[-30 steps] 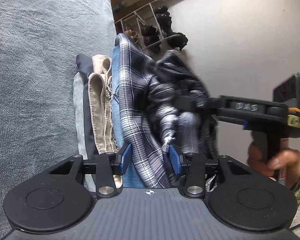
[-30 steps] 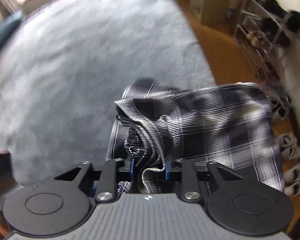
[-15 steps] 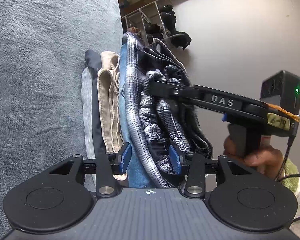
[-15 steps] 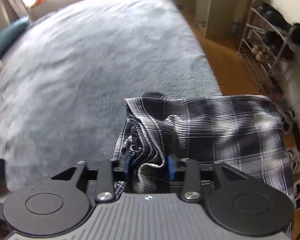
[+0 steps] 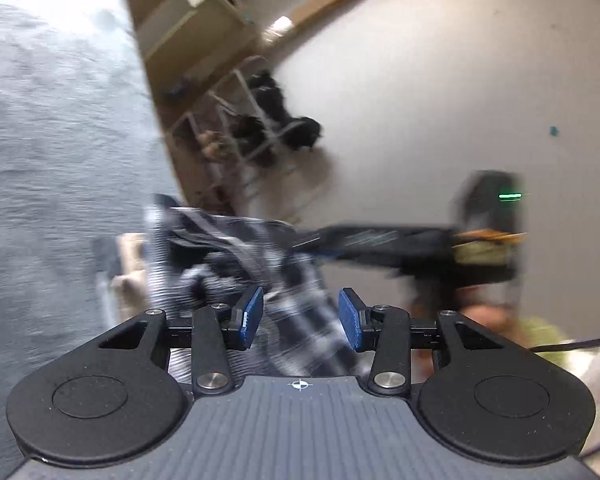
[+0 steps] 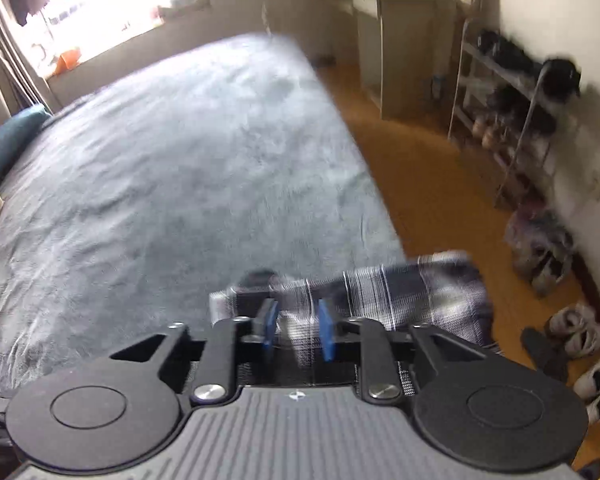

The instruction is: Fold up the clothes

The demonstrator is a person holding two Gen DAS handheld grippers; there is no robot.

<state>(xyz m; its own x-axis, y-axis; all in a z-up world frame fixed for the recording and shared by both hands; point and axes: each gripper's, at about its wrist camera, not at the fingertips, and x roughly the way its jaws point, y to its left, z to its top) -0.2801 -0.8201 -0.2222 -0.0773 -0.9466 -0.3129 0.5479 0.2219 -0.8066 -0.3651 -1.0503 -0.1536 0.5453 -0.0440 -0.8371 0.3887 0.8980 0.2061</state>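
A folded black-and-white plaid shirt (image 5: 236,264) lies on top of a stack of folded clothes, with a tan garment (image 5: 130,256) under it, at the bed's edge. My left gripper (image 5: 300,318) is open just above the shirt's near part, with no cloth between its pads. My right gripper (image 6: 296,330) is open a little over the same shirt (image 6: 400,292); cloth shows behind its pads, none pinched. The right gripper also shows blurred in the left wrist view (image 5: 376,244), reaching in from the right.
The grey bed cover (image 6: 172,184) spreads to the left and far side. A shoe rack (image 6: 512,112) stands by the wall on the right, with shoes (image 6: 580,344) on the orange floor. A cabinet (image 6: 404,44) stands beyond the bed's corner.
Both grippers have let go of the plaid shirt and pulled back and upward from the stack. The right jaws have opened a little. The shirt now lies flatter on the stack.
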